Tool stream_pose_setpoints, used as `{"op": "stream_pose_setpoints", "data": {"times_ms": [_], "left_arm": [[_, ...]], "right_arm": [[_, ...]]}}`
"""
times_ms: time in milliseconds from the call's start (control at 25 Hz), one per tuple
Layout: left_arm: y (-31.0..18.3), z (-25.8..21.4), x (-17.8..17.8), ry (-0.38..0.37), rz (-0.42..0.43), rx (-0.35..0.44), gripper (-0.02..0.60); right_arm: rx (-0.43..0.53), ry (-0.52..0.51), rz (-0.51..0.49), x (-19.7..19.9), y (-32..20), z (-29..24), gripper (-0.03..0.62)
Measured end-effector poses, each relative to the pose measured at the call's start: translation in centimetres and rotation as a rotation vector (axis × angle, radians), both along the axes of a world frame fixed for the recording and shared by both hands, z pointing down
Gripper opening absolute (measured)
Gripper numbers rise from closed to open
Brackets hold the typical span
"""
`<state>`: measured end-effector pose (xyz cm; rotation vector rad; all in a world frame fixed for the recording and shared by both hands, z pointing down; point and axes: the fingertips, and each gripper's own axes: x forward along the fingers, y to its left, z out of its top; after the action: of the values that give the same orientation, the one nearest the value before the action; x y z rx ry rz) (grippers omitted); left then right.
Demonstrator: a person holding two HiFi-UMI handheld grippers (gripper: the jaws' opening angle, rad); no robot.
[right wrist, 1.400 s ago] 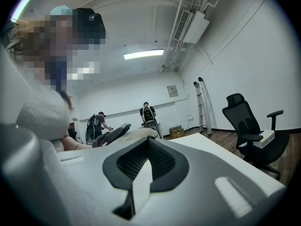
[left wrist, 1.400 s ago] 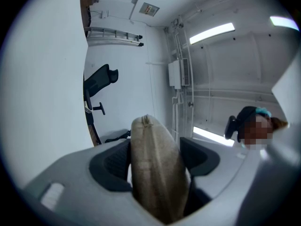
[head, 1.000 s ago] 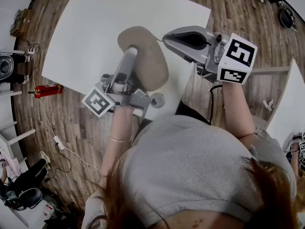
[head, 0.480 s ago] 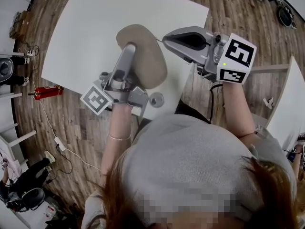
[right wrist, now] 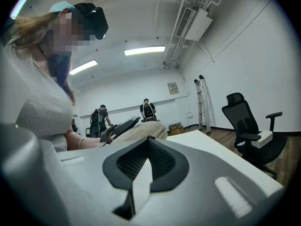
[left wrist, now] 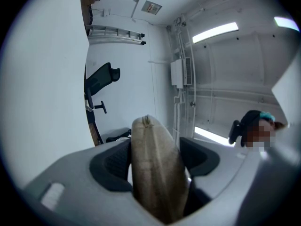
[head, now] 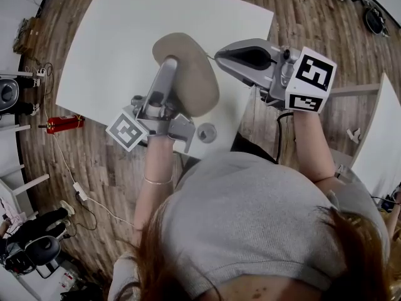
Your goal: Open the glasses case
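A tan, oval glasses case (head: 191,83) is held up over the white table (head: 106,36), closed. My left gripper (head: 170,64) is shut on it, one jaw lying across its top. In the left gripper view the case (left wrist: 155,173) stands edge-on between the two black pads (left wrist: 113,166), which press on both its sides. My right gripper (head: 218,55) is shut and holds nothing; its tip is at the case's right edge, and I cannot tell whether it touches. In the right gripper view the shut jaws (right wrist: 149,142) point at the case (right wrist: 141,130) just beyond them.
A small round grey disc (head: 206,132) lies near the table's front edge. A red object (head: 59,119) and cables lie on the wooden floor at left. Another white table (head: 382,149) stands at right. An office chair (right wrist: 247,121) and people (right wrist: 148,109) are further off.
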<state>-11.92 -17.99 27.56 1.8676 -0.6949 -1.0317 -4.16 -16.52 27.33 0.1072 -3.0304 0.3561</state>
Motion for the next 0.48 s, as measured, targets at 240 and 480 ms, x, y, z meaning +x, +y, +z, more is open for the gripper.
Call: {"op": "stream_pose_setpoints", "data": {"times_ms": [240,480], "left_arm": [[-0.23,-0.01,-0.56,0.007,-0.014,-0.007,0.318],[-0.16,0.16,-0.65,0.011,-0.011,-0.011,0.318]], "right_arm": [[-0.005,0.005,-0.019,-0.14,0.39,0.20,0.003],[-0.012,0.011,-0.036,-0.03,0.97,0.54,0.003]]}}
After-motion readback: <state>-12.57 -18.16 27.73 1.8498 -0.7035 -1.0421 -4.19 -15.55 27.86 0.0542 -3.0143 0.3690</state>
